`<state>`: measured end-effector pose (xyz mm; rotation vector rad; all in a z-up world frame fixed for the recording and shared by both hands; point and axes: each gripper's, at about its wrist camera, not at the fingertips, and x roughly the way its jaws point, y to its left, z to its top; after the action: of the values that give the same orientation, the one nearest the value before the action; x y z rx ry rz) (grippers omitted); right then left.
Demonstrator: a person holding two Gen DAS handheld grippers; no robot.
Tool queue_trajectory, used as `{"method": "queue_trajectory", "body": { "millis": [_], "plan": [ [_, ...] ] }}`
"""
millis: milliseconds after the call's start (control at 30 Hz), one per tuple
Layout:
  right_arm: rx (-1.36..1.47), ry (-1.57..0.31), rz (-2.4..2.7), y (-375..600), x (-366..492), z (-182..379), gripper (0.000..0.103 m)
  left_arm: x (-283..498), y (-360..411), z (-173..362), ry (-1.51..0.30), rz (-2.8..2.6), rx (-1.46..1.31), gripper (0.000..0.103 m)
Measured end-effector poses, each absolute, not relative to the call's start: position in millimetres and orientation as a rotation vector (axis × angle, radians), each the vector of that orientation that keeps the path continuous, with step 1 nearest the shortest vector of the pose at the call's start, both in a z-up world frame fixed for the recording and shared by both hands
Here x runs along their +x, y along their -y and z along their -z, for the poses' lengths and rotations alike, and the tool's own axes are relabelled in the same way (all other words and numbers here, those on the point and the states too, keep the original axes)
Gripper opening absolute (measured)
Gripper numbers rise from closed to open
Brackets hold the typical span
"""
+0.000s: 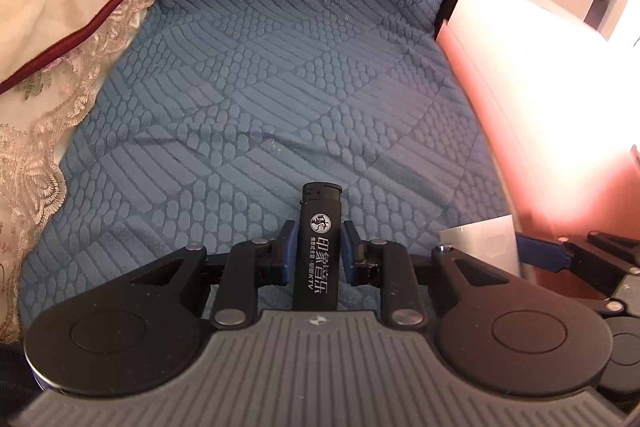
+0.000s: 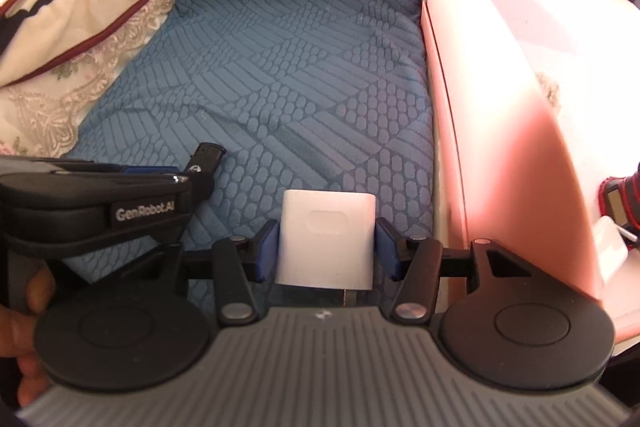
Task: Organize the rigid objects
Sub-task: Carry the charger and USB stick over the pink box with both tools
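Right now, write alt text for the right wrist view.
The right gripper clamps a white rectangular plastic charger block above a blue textured fabric seat cushion. The left gripper beside it holds a black cylindrical lighter; an open pink cardboard box stands right.

"GenRobot.AI" on left claw (image 2: 192,183); "KTV" on lighter (image 1: 316,247).
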<state>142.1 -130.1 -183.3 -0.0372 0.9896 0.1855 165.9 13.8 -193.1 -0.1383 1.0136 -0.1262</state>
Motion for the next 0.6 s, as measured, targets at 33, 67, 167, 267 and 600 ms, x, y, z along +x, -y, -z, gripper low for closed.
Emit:
{"method": "queue_trajectory", "body": {
  "millis": [33, 67, 167, 267, 600],
  "plan": [
    [-0.032, -0.985, -0.185, 130.0, 141.3, 182.0, 0.054, 165.2, -14.8, 190.9, -1.006, 0.129, -0.145, 0.027],
    [-0.024, -0.982, -0.185, 130.5, 140.8, 180.9, 0.054, 164.8, -15.7, 189.1, -1.001, 0.131, -0.151, 0.027],
    [-0.018, -0.979, -0.18, 130.4, 140.2, 178.6, 0.054, 163.4, -21.4, 184.2, -0.989, 0.148, -0.203, 0.027],
    [-0.034, -0.964, -0.184, 128.7, 139.7, 172.3, 0.054, 163.1, -26.9, 178.5, -0.978, 0.15, -0.236, 0.027],
    [-0.041, -0.919, -0.201, 129.6, 133.5, 140.5, 0.054, 158.0, -34.5, 165.0, -0.942, 0.177, -0.306, 0.027]
  ]
}}
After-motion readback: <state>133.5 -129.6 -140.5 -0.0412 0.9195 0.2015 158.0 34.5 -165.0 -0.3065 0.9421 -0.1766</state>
